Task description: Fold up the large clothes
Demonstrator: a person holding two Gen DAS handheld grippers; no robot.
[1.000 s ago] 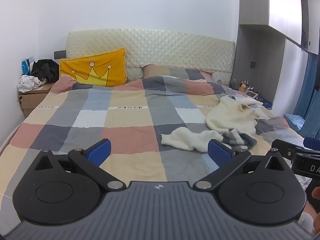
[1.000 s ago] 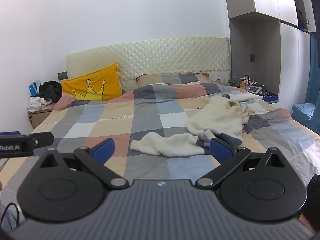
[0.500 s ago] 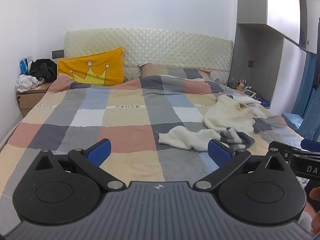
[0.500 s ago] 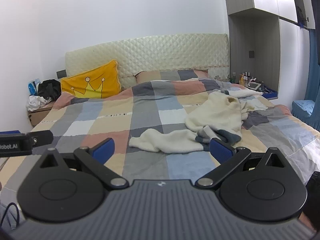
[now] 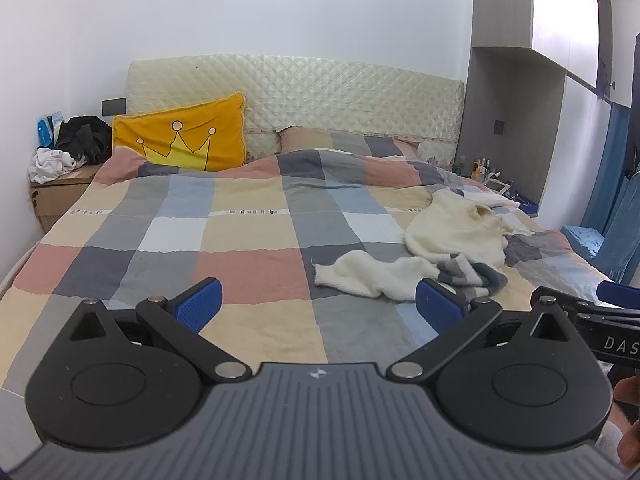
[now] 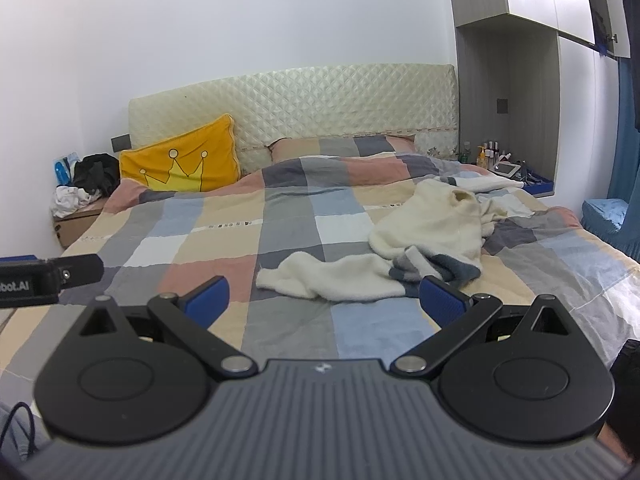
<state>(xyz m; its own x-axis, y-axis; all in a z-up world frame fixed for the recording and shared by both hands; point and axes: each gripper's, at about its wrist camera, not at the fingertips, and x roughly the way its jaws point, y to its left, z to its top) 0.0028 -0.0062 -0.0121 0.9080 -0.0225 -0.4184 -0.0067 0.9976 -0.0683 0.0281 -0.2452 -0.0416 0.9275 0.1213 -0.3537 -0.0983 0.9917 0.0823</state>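
Observation:
A cream sweater (image 5: pixel 452 236) with grey-striped cuffs lies crumpled on the right half of the checked bed cover (image 5: pixel 240 248), one sleeve stretched toward the middle. It also shows in the right wrist view (image 6: pixel 428 228). My left gripper (image 5: pixel 318 306) is open and empty above the foot of the bed, short of the sleeve end. My right gripper (image 6: pixel 326 300) is open and empty, also short of the sweater. Part of the right gripper (image 5: pixel 608 320) shows at the right edge of the left wrist view. Part of the left gripper (image 6: pixel 44 276) shows at the left edge of the right wrist view.
A yellow crown pillow (image 5: pixel 180 140) leans on the quilted headboard (image 5: pixel 320 96). A nightstand (image 5: pixel 56 192) with piled clothes stands at the left. A shelf niche with bottles (image 6: pixel 496 160) and blue curtains (image 5: pixel 624 200) are at the right.
Both views have tilted up a little, so the bed and sweater sit slightly lower in frame. Both grippers stay open and the sweater has not moved.

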